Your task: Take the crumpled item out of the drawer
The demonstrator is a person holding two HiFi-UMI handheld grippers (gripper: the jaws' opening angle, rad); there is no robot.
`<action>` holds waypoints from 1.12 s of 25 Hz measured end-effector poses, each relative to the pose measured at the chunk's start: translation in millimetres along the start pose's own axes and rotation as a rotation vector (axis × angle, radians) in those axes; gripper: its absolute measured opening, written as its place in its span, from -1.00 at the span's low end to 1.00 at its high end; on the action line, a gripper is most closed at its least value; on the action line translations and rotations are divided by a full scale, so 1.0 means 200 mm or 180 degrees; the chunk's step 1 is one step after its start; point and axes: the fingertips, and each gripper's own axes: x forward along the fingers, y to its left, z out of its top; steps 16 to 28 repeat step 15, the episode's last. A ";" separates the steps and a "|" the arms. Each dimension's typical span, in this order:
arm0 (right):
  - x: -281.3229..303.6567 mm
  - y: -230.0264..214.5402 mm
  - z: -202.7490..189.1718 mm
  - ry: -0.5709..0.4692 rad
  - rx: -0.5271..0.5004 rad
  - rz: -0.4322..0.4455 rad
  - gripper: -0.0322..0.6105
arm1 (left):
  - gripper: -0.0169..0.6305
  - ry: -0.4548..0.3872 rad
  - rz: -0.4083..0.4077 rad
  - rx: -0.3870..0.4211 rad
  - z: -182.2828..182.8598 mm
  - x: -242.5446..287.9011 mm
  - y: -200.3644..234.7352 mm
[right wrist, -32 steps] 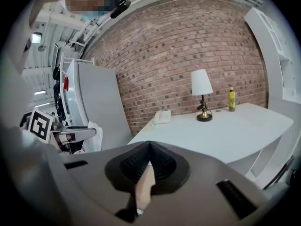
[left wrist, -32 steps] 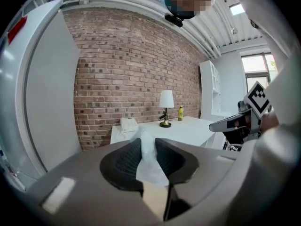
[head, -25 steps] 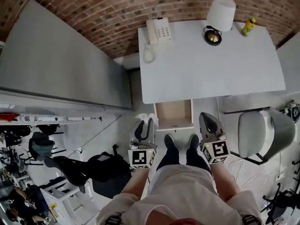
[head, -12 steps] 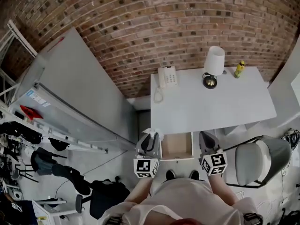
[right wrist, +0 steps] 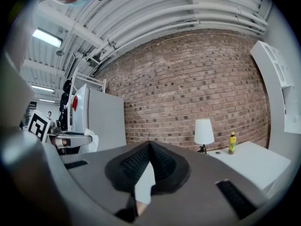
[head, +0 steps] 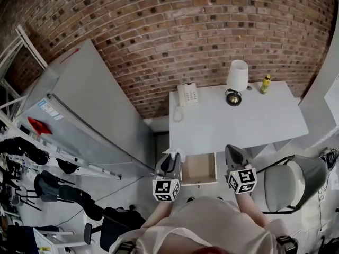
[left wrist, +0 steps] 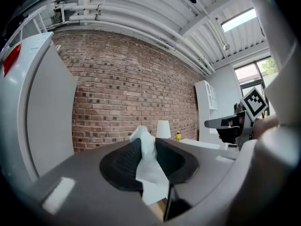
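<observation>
The crumpled item is a white tissue (left wrist: 149,168), and my left gripper (left wrist: 146,147) is shut on it, with a tuft sticking out above the pads. In the head view the left gripper (head: 168,165) holds the tissue (head: 170,153) just left of the open wooden drawer (head: 198,168), outside it. The drawer's visible floor looks bare. Right of the drawer, my right gripper (head: 235,157) is raised level with the left one. Its pads meet at the tip (right wrist: 149,147) with nothing between them. The right gripper view also catches the left gripper (right wrist: 70,138) with the tissue (right wrist: 92,140).
The drawer hangs under a white desk (head: 238,123) that carries a telephone (head: 187,94), a lamp (head: 237,81) and a yellow bottle (head: 264,83). A grey chair (head: 288,181) stands at the right, a tall grey cabinet (head: 79,115) at the left, a brick wall behind.
The head view has tilted up, so more wall shows and the desk sits lower. Both grippers have kept their places beside the drawer; the left still holds the tissue.
</observation>
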 end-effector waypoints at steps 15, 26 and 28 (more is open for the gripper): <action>0.00 0.02 0.01 -0.0016 -0.0006 -0.0027 -0.89 | -0.64 0.0015 -0.0067 -0.0006 -0.02 0.00 0.00; 0.00 0.02 0.01 -0.0016 -0.0006 -0.0027 -0.89 | -0.64 0.0015 -0.0067 -0.0006 -0.02 0.00 0.00; 0.00 0.02 0.01 -0.0016 -0.0006 -0.0027 -0.89 | -0.64 0.0015 -0.0067 -0.0006 -0.02 0.00 0.00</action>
